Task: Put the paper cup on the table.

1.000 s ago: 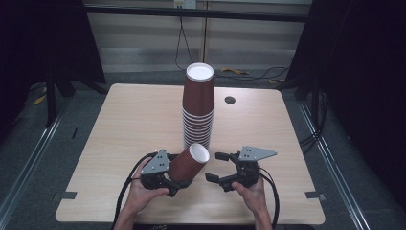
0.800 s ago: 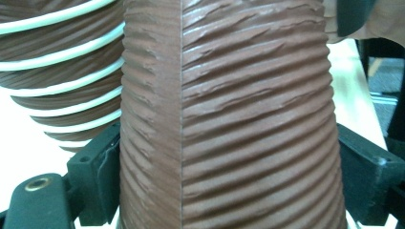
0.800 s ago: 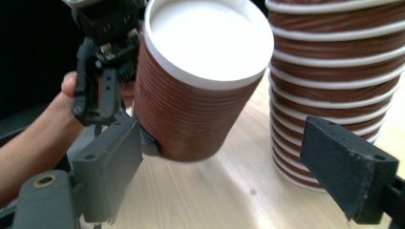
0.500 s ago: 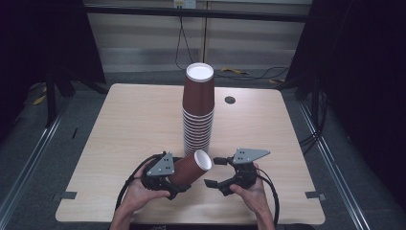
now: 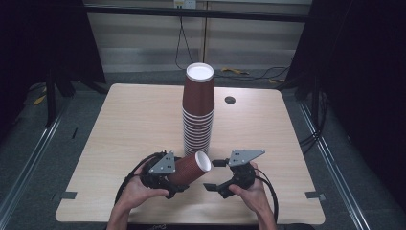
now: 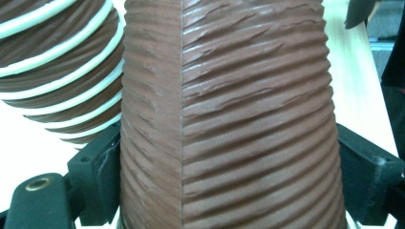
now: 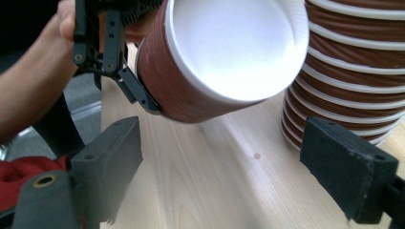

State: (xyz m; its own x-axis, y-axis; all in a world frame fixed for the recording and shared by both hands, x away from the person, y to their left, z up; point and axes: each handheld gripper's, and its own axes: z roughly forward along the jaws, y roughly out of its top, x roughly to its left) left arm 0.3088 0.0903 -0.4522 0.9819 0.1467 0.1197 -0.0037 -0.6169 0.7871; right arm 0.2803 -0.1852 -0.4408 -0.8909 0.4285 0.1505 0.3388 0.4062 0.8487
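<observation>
A tall stack of brown ribbed paper cups (image 5: 197, 112) stands upside down at the table's middle; the stack (image 7: 353, 71) also shows at the right of the right gripper view and at the upper left of the left gripper view (image 6: 47, 62). My left gripper (image 5: 178, 176) is shut on a single brown cup (image 5: 189, 167), tilted with its white mouth toward the right. The held cup (image 6: 229, 119) sits between both jaws in the left gripper view. My right gripper (image 5: 214, 175) stands open just right of the cup, facing its mouth (image 7: 234, 45), nothing between its jaws.
The light wooden table (image 5: 119, 124) has a small round dark hole (image 5: 230, 100) at the back right. Black cables loop from both grippers near the front edge. Dark floor and metal rails lie around the table.
The held cup has dropped slightly and tipped further toward level. The right gripper has shifted a little lower and nearer to the cup's mouth.
</observation>
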